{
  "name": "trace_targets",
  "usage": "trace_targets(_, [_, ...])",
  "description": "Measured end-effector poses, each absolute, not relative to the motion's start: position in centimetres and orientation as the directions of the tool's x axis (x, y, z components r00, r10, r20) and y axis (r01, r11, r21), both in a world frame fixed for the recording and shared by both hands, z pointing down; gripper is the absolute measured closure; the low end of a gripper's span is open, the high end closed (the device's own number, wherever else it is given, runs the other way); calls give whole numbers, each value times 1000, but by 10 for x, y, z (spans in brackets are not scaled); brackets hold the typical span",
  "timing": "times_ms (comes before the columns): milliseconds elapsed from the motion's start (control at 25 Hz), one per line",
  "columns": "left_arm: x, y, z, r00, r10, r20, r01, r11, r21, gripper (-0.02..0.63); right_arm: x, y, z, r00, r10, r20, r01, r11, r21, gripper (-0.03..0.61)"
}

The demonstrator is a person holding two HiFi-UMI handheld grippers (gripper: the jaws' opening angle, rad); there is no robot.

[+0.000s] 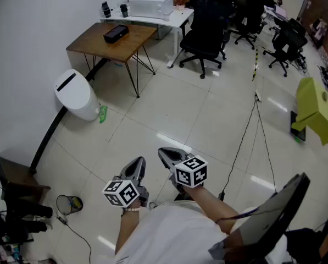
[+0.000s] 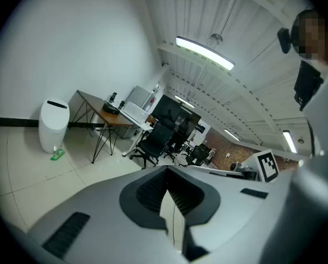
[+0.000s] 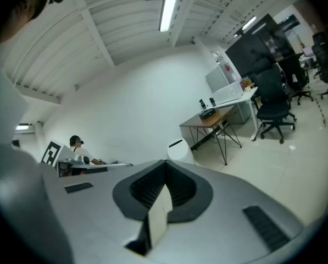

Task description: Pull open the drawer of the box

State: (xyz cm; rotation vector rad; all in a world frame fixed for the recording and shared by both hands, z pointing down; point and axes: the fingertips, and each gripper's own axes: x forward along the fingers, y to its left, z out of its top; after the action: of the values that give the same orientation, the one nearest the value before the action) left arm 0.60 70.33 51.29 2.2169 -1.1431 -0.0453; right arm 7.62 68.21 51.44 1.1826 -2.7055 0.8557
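No drawer shows in any view. A small black box (image 1: 115,34) lies on the brown wooden table (image 1: 98,45) by the far wall. A white box-shaped unit (image 1: 150,5) stands on the white desk (image 1: 177,20) behind it. I hold both grippers close to my body, far from that furniture, over bare floor tiles. My left gripper (image 1: 139,163) and right gripper (image 1: 165,154) are shut and hold nothing. In the left gripper view the left gripper (image 2: 167,168) points toward the table (image 2: 106,114). In the right gripper view the right gripper (image 3: 166,163) does too, toward the table (image 3: 213,118).
A white bin (image 1: 76,95) and a green bottle (image 1: 103,114) stand by the left wall. Black office chairs (image 1: 205,37) crowd the back. A cable (image 1: 246,131) runs across the floor at right, near a yellow-green object (image 1: 317,111). A dark low stand (image 1: 12,180) and a wire basket (image 1: 69,204) sit at lower left.
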Motion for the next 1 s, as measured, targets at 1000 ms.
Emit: trace_targets(1000, [124,653,515,628,-720,293,-742,-441,506,611,208,629,519,-675,-694,249,-698,492,-519,591])
